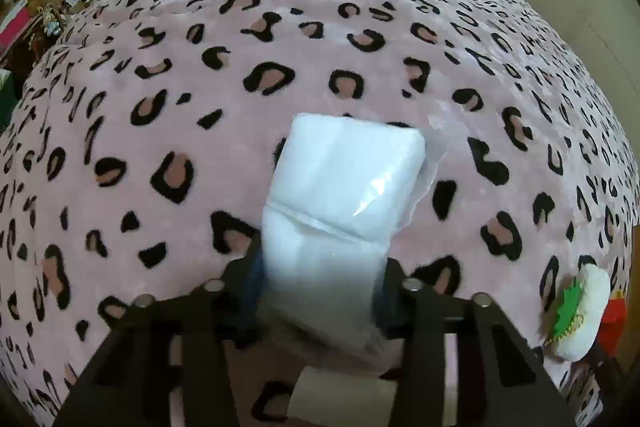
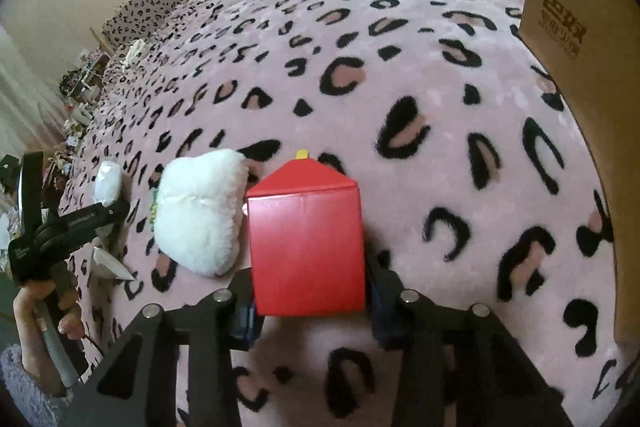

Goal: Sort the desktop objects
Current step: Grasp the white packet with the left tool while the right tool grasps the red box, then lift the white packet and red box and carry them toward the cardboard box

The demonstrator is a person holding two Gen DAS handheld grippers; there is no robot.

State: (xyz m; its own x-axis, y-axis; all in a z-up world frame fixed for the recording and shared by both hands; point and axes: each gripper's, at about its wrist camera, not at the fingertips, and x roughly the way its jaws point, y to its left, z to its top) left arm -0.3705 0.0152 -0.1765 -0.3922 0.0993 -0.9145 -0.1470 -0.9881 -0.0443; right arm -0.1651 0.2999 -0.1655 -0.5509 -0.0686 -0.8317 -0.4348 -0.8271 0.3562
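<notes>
Sorting looks barely begun: left gripper clamps the white packet at frame centre, right gripper clamps the red box at centre. Plush toy lies unsorted left of it on the blanket; cardboard box stands at the right edge.

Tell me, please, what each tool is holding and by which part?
The left tool grips the white plastic-wrapped packet by its near end; the right tool clamps the red box across its near sides.

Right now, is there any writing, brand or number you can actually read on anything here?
Cardboard box: dark printed characters, too distorted to read.
Left gripper, seen from the right wrist: small pale lettering on its side, too blurred to read.
Red box and white packet: no text visible.
</notes>
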